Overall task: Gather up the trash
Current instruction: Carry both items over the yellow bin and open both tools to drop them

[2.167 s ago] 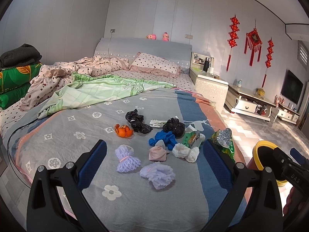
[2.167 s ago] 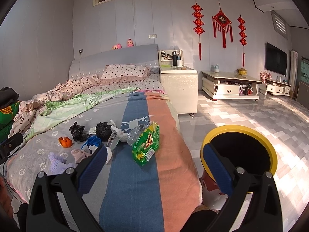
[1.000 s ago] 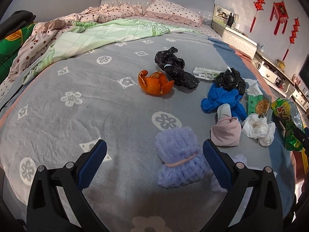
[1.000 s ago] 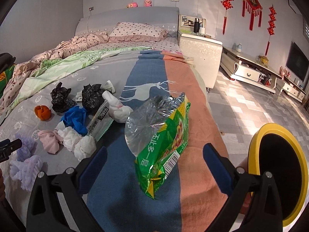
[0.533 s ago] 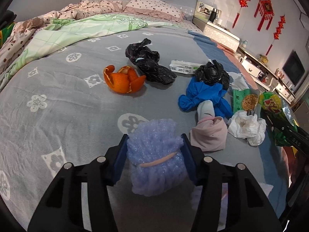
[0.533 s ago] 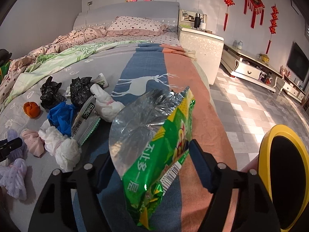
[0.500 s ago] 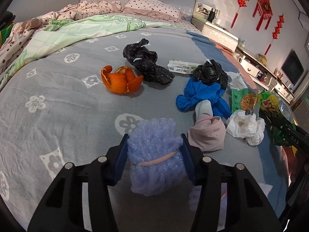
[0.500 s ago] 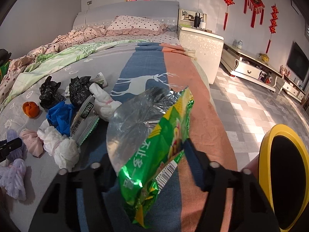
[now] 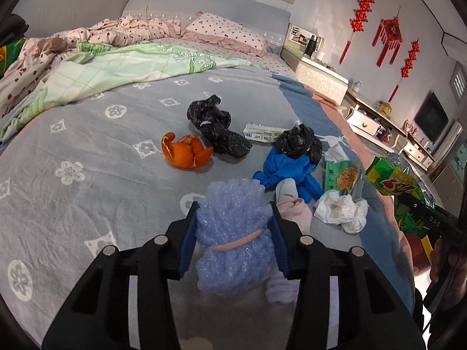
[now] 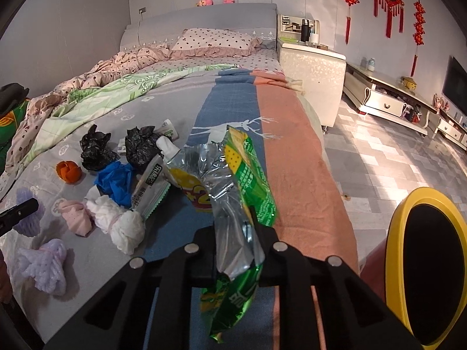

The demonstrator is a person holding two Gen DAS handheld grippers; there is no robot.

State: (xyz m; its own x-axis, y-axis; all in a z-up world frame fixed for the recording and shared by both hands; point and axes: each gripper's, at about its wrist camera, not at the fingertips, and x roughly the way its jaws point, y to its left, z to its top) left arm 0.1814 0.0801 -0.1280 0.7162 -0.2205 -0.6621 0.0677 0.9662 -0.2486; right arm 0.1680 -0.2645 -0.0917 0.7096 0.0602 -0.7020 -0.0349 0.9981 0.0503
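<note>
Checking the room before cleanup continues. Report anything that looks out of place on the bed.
Litter is strewn over the bed cover: an orange peel, two crumpled black bags, a blue glove and a white wad. The left gripper clamps a purple foam net; the right gripper pinches a torn-open green snack bag.

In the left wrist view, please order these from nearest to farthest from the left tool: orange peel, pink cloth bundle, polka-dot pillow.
1. Pink cloth bundle, just right of the left tool.
2. Orange peel, ahead, slightly left.
3. Polka-dot pillow, at the headboard.
</note>
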